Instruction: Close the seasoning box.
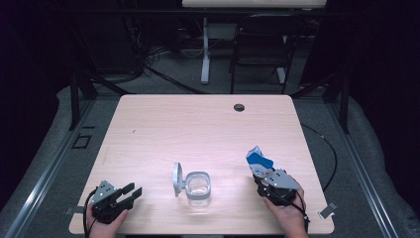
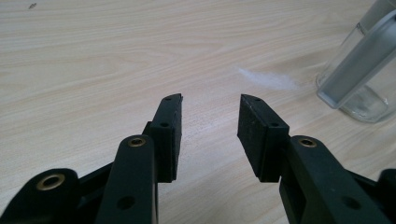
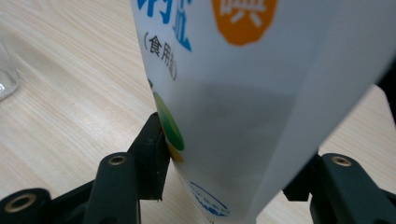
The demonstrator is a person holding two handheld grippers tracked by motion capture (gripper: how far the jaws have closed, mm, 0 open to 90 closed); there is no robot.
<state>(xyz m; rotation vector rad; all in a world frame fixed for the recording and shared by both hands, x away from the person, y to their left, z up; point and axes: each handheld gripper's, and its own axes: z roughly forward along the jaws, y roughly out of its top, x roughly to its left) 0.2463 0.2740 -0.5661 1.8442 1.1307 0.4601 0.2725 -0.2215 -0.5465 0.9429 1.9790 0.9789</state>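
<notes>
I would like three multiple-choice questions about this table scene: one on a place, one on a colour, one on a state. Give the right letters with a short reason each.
1. Where does the glass jar stand on the table?
A. at the far edge, by the round hole
B. between the two tongs, near the person's edge
C. at the left corner

2. Which colours show on the bag?
A. white and blue
B. black and red
C. all green

3. How are the left tongs?
A. shut on the jar
B. shut on the bag
C. open, holding nothing

Answers: 1 B, the high view shows it between the two hands near the front. 2 A, white with blue print, plus some orange and green up close. 3 C, only bare table shows between the pads; the right tongs grip the bag.
</notes>
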